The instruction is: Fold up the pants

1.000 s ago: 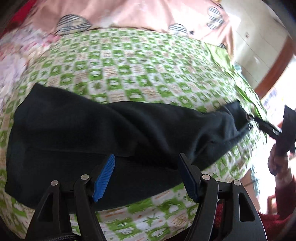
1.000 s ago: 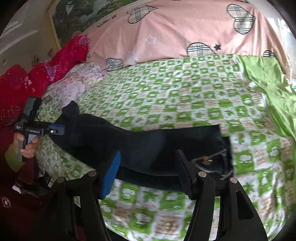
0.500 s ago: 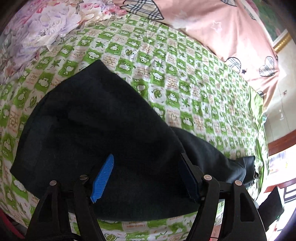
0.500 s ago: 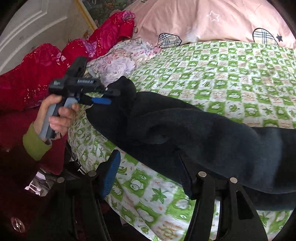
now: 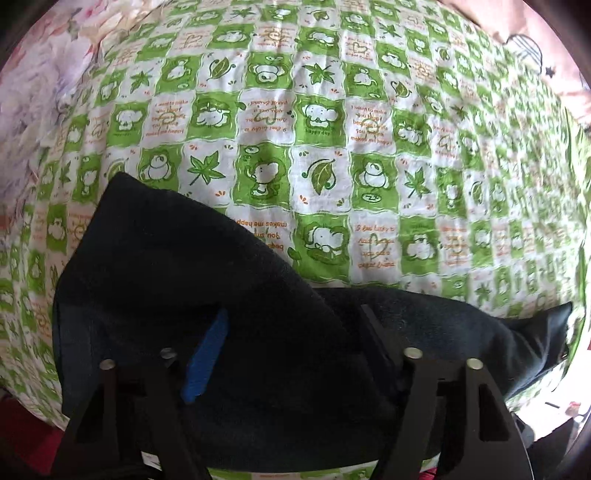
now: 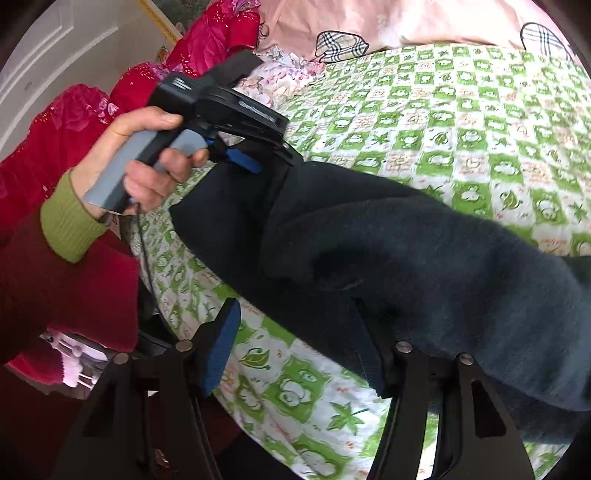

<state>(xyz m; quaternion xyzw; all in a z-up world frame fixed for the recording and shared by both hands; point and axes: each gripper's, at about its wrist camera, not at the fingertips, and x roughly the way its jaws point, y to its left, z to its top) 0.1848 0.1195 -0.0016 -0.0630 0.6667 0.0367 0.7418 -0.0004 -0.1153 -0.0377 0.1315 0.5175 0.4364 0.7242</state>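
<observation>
Dark navy pants (image 5: 229,295) lie along the near edge of the green checked bedsheet (image 5: 317,122). In the left wrist view my left gripper (image 5: 291,343) stands open just above the cloth, blue pad (image 5: 207,362) showing. In the right wrist view the pants (image 6: 424,251) stretch across the bed's edge. My right gripper (image 6: 295,343) is open, its right finger against the pants' near edge. The left gripper (image 6: 236,122) shows there too, held in a hand over the pants' left end; whether it touches the cloth I cannot tell.
A pink quilt with plaid hearts (image 6: 406,22) lies at the back of the bed. Red bedding (image 6: 92,122) and a floral cloth (image 6: 280,70) are piled at the left. The bed edge drops off near my right gripper.
Both grippers have moved closer together over the pants. The left gripper has dropped nearer the cloth and the bed. The pants lie more bunched toward the bed's near edge.
</observation>
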